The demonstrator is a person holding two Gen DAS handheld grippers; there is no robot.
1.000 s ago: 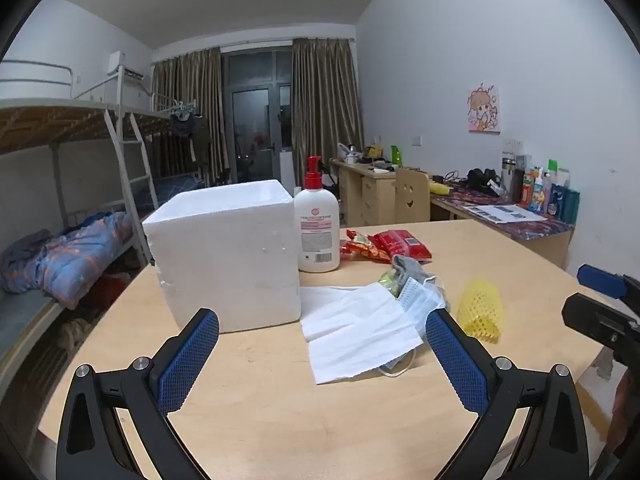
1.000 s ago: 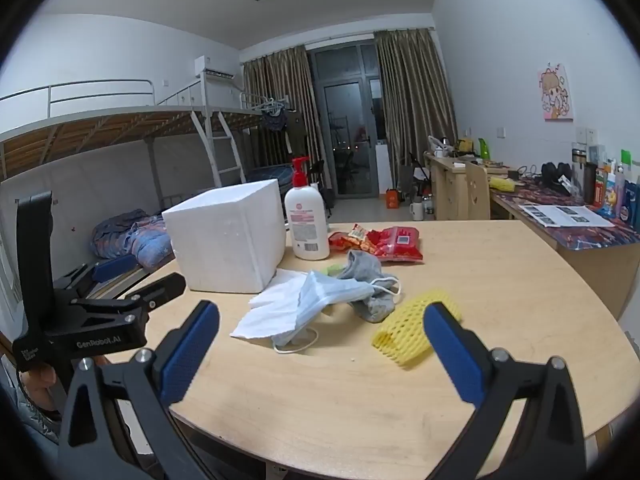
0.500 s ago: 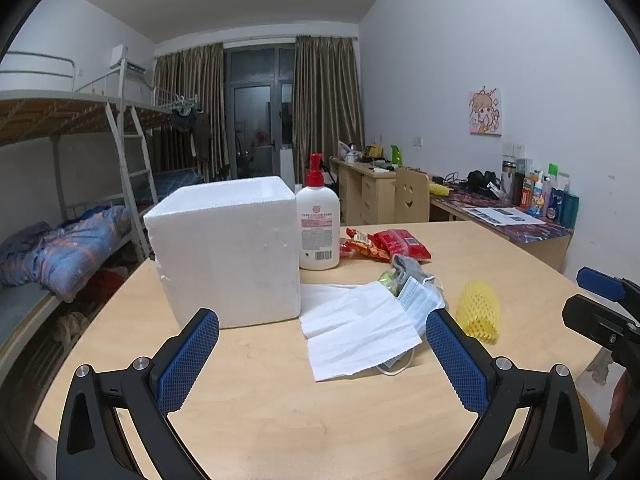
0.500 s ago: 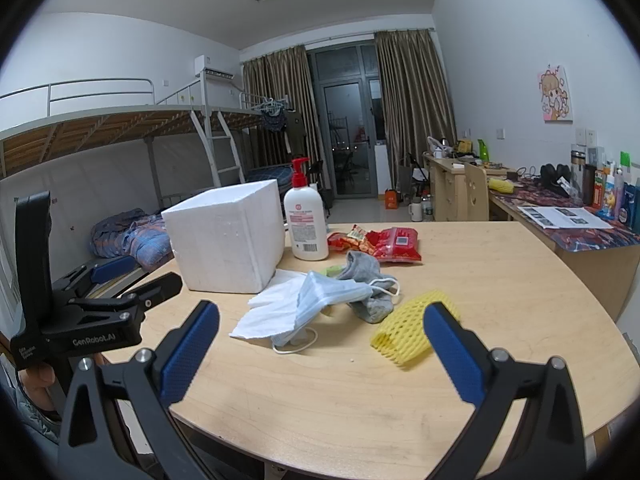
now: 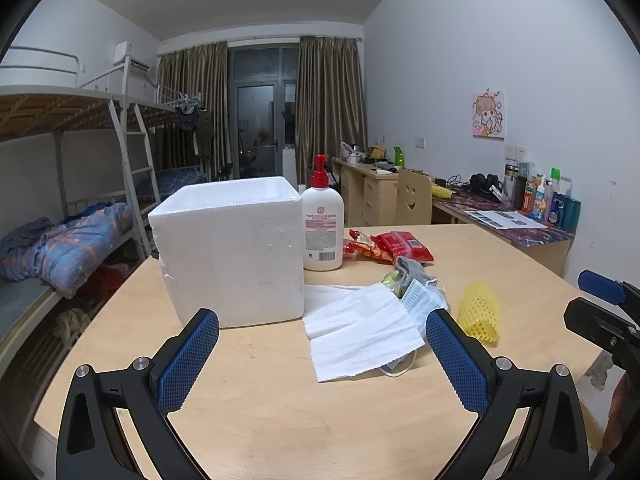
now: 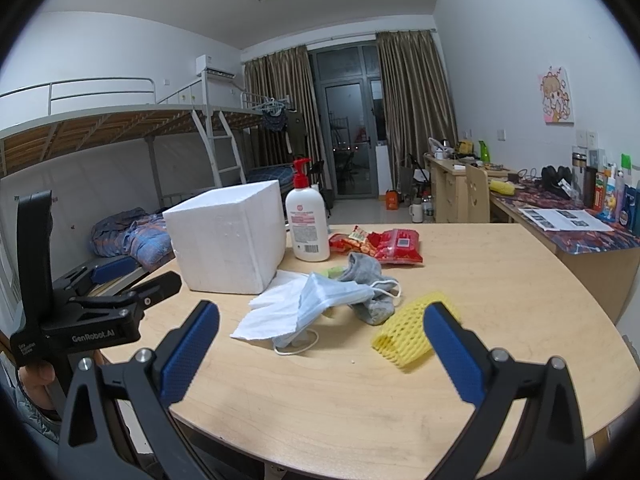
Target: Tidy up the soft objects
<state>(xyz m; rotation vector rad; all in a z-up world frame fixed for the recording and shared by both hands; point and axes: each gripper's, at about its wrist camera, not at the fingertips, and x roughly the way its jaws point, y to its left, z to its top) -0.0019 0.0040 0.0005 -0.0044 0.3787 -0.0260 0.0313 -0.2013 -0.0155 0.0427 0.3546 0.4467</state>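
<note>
A pile of soft things lies mid-table: a white tissue [image 5: 360, 330] [image 6: 272, 312], a light-blue face mask [image 6: 332, 294] [image 5: 424, 300], a grey sock [image 6: 366, 276] [image 5: 412, 270] and a yellow foam net sleeve [image 6: 412, 332] [image 5: 480, 316]. A white foam box [image 5: 232, 248] [image 6: 228, 236] stands to their left. My left gripper [image 5: 320, 356] is open above the near table, short of the tissue and the box. My right gripper [image 6: 320, 348] is open too, short of the mask and the net, holding nothing.
A white pump bottle [image 5: 322, 228] [image 6: 306, 220] and red snack packets [image 5: 392, 246] [image 6: 380, 244] sit behind the pile on the round wooden table [image 5: 280, 412]. A bunk bed [image 5: 60, 152] stands at the left, desks [image 6: 560, 216] along the right wall.
The left wrist view has tilted slightly, with the box and pile sitting a little higher and nearer. The right gripper has barely moved. Both stay open.
</note>
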